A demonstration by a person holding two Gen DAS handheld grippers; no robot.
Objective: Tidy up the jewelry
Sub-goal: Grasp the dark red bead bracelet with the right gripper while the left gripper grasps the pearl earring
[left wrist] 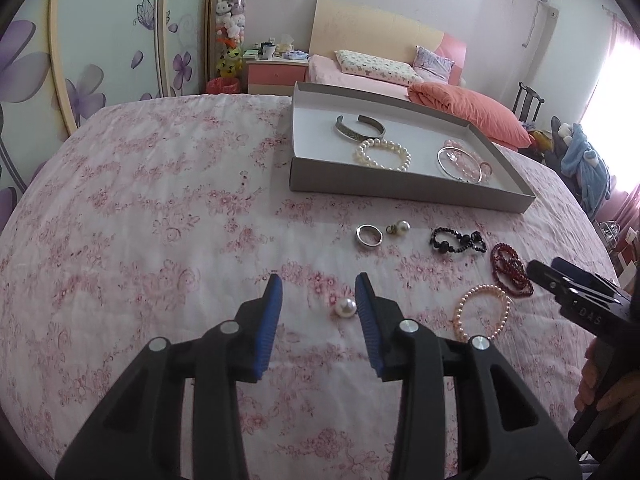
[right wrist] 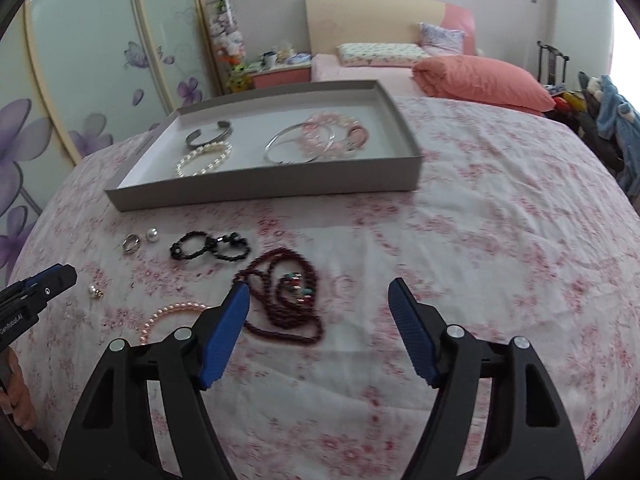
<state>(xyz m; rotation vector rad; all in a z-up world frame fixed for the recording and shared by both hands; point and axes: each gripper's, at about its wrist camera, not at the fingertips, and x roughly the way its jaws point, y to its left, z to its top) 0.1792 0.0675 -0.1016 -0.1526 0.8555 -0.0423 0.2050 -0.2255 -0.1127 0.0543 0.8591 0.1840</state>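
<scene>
A grey box tray [left wrist: 400, 190] [right wrist: 264, 184] on the floral bedspread holds a metal cuff [left wrist: 360, 127], a white pearl bracelet [left wrist: 383, 154], a silver bangle [left wrist: 460, 164] and pink beads. On the bedspread lie a silver ring [left wrist: 369, 236], a pearl earring [left wrist: 399, 227], a black bead bracelet [left wrist: 458, 240] [right wrist: 210, 246], a dark red bead necklace [left wrist: 512, 268] [right wrist: 286, 300] and a pink pearl bracelet [left wrist: 482, 312] [right wrist: 168, 316]. My left gripper [left wrist: 319, 290] is open, a loose pearl [left wrist: 346, 307] lying between its fingers. My right gripper [right wrist: 320, 294] is open above the red necklace.
A second bed with an orange pillow [left wrist: 472, 110] and headboard stands behind. A bedside cabinet [left wrist: 276, 74] and sliding wardrobe doors [left wrist: 100, 40] are at the back left. Clothes hang on a chair [left wrist: 580, 156] at the right.
</scene>
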